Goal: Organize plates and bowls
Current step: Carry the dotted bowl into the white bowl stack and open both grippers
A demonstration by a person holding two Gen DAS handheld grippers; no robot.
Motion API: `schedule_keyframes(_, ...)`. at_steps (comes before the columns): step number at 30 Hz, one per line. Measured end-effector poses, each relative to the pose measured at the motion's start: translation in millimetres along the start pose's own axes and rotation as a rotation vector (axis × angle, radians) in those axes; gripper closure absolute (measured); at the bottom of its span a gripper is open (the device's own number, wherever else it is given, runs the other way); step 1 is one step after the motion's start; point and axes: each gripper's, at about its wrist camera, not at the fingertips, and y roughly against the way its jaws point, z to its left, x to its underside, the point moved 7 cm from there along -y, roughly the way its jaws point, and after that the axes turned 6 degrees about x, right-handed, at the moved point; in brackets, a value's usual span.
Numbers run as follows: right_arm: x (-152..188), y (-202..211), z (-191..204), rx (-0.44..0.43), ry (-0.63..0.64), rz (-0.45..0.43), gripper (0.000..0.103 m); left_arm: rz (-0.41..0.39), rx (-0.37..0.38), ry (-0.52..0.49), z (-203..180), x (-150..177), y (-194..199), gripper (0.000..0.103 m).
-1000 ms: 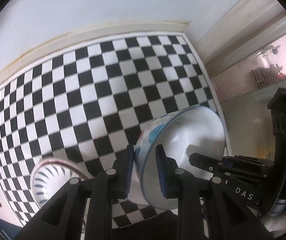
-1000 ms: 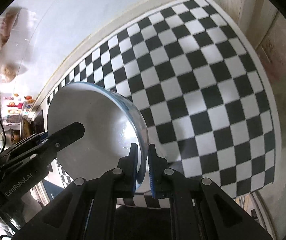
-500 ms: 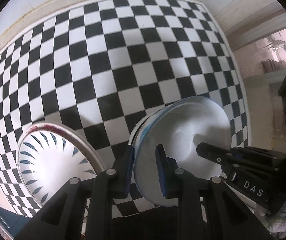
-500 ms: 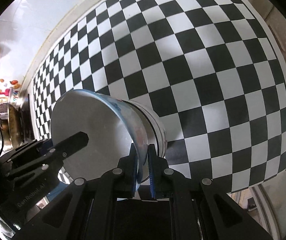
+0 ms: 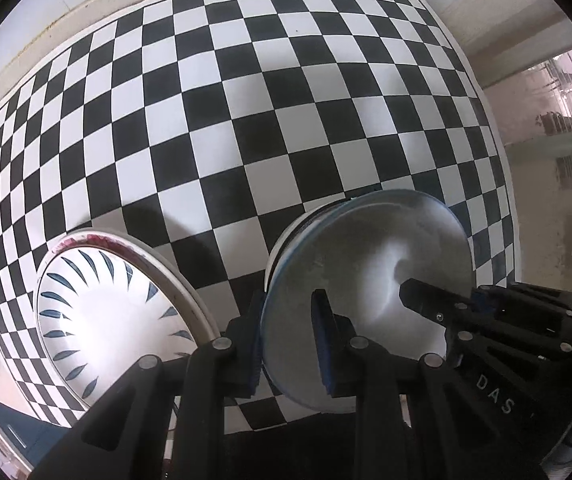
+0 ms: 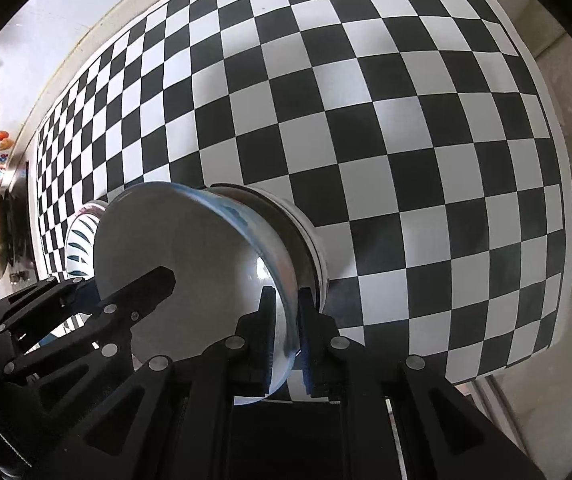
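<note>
Lowered over the past second from a tilted carry, the pale bowl [image 5: 370,276] now nests in a second bowl [image 6: 306,220] that stands on the checkered table [image 5: 245,120], near its right edge and toward the near edge. Both hand-held grippers share the load: the left hand-held gripper [image 5: 288,336] is clenched on the bowl's near-left rim, one pad inside the wall and one outside, while the right hand-held gripper [image 6: 286,320] pinches the opposite rim in the same way. Holding the bowl from two sides probably keeps it level as it seats, so it does not chip the one beneath. Just to the left, nearer the table's left edge, a white plate [image 5: 97,308] with dark leaf-like strokes around its well lies flat, apart from the stack. Judging by the fit, the stacking step looks almost done; the next move likely calls for both grips to let go without dragging the top bowl askew.
</note>
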Motion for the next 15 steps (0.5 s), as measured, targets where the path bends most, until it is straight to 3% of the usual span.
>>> schedule_keyframes(15, -2.2, 3.9, 0.8, 0.015, 0.021, 0.015, 0.089, -0.012, 0.009, 0.03, -0.3, 6.5, 6.9, 0.083)
